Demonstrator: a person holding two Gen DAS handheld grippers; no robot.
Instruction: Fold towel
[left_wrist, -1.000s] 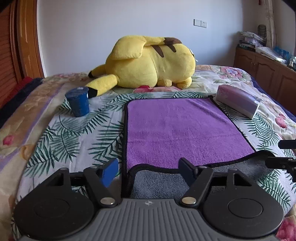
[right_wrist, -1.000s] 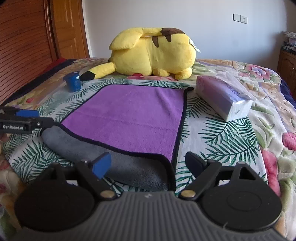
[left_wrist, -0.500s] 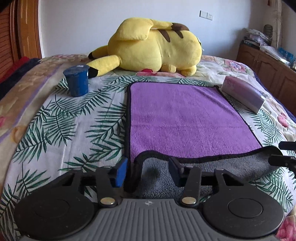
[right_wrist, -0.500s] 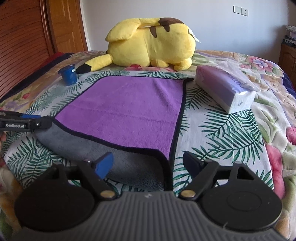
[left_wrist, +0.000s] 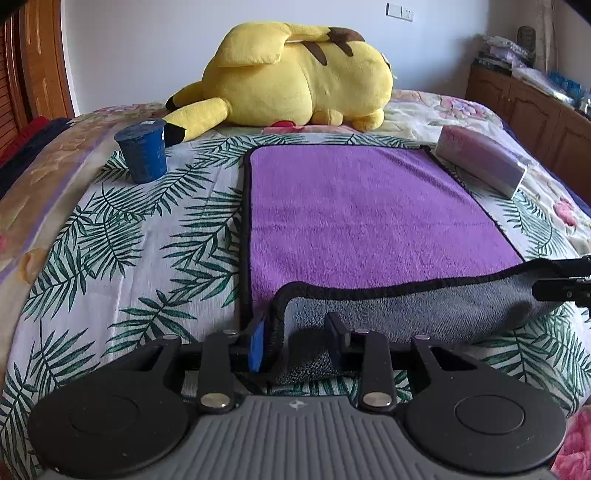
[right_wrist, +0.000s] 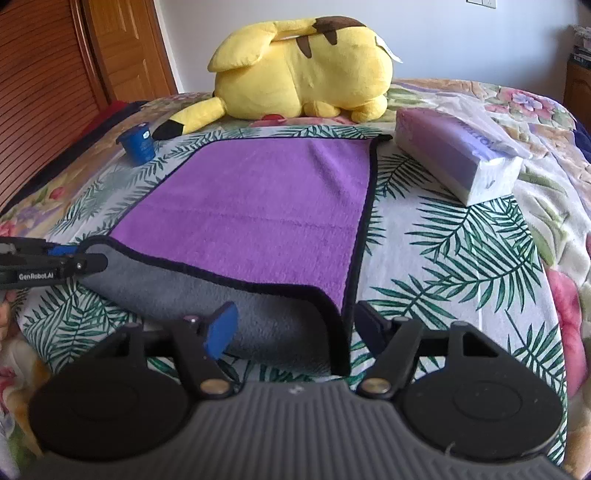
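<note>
Near edge of the towel curled up between my two grippers

The towel (left_wrist: 369, 221) lies spread on the bed (left_wrist: 110, 258) straight ahead of me, purple side up, its near edge rolled back so the grey underside shows from one gripper across to the other. My left gripper (left_wrist: 295, 345) has that edge's left corner between its fingers, which are drawn in part-way with a gap left, so I cannot tell whether they pinch it. My right gripper (right_wrist: 291, 328) stands spread wide around the right corner, its blue pad (right_wrist: 221, 329) just beside the grey fold. Beyond the towel's far edge lies a yellow plush toy (left_wrist: 295, 77); a blue cup (left_wrist: 142, 151) stands ahead to my left, and a tissue pack (right_wrist: 454, 155) ahead to my right, near the towel's far right corner.
</note>
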